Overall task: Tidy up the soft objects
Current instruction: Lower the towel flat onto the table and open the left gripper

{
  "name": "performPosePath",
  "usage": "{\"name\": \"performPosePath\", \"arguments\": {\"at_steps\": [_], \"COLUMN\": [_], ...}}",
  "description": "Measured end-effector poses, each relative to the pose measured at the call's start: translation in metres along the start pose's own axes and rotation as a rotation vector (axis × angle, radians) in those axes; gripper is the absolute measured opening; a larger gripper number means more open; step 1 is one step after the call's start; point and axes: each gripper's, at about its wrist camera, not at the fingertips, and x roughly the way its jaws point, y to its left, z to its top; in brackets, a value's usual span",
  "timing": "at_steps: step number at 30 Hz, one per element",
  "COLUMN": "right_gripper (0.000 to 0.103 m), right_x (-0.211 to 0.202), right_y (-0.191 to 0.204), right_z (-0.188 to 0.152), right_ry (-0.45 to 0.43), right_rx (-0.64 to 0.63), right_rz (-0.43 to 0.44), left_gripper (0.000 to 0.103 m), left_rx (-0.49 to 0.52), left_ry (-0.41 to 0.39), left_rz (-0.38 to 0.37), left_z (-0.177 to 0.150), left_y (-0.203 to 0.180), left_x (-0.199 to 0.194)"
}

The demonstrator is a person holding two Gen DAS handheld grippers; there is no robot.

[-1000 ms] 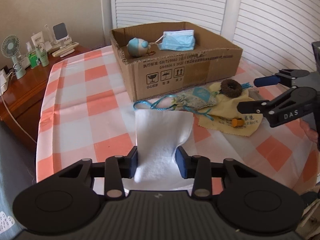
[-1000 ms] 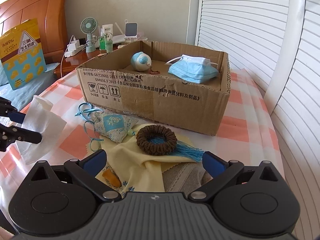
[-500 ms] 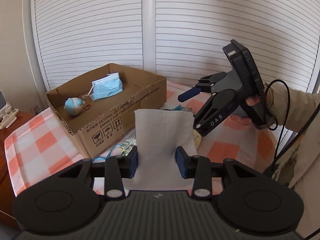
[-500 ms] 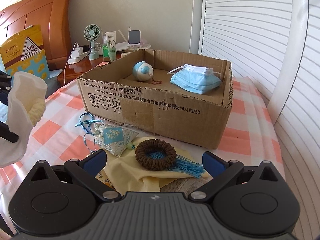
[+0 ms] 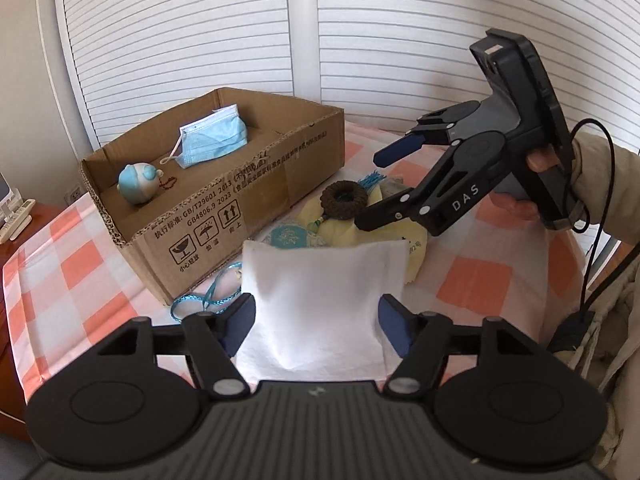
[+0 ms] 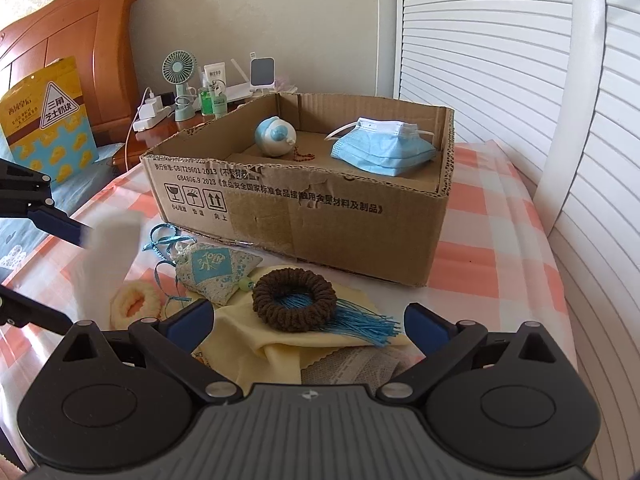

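My left gripper (image 5: 316,316) is shut on a white cloth (image 5: 320,304) and holds it up above the checked table, in front of the cardboard box (image 5: 240,216). The box holds a blue face mask (image 5: 216,142) and a small blue-and-white plush (image 5: 138,184). My right gripper (image 6: 308,324) is open and empty, hovering over a brown scrunchie (image 6: 294,296), a blue tassel (image 6: 364,324), a yellow cloth (image 6: 260,340) and a patterned sachet (image 6: 212,268). A cream scrunchie (image 6: 134,304) lies beside the white cloth (image 6: 108,256).
The checked tablecloth (image 5: 68,264) covers the table. White louvred doors (image 5: 400,40) stand behind the box. A wooden nightstand (image 6: 160,120) holds a fan, bottles and chargers. A wooden bed headboard (image 6: 80,44) and a yellow bag (image 6: 44,116) are at the left.
My left gripper has lifted the white cloth off the table and swung right; it now sags lower again. A cream scrunchie now shows on the table. My right gripper stayed open over the brown scrunchie.
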Motion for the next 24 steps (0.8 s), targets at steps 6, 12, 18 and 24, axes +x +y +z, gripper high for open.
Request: {"name": "performPosePath", "arguments": {"at_steps": [6,12,18,24], "right_gripper": [0.103,0.103,0.103,0.103], "right_x": [-0.002,-0.003,-0.002,-0.004], "right_y": [0.001,0.001,0.002,0.006], "right_z": [-0.002,-0.001,-0.001,-0.002], "right_ry": [0.005,0.004,0.009,0.012], "right_rx": [-0.001,0.004,0.003,-0.001], "right_rz": [-0.001,-0.003,-0.007,-0.008], "left_gripper": [0.076,0.086,0.052,0.016], "left_rx": [0.009,0.025,-0.023,-0.027], "left_ry": [0.054,0.153,0.129,0.123], "left_rz": [0.047,0.061,0.000,-0.024], "left_z": [-0.004,-0.018,-0.021,-0.024], "left_y": [-0.002,-0.007,-0.005,-0.010], "left_x": [0.013,0.032,0.028,0.023]}}
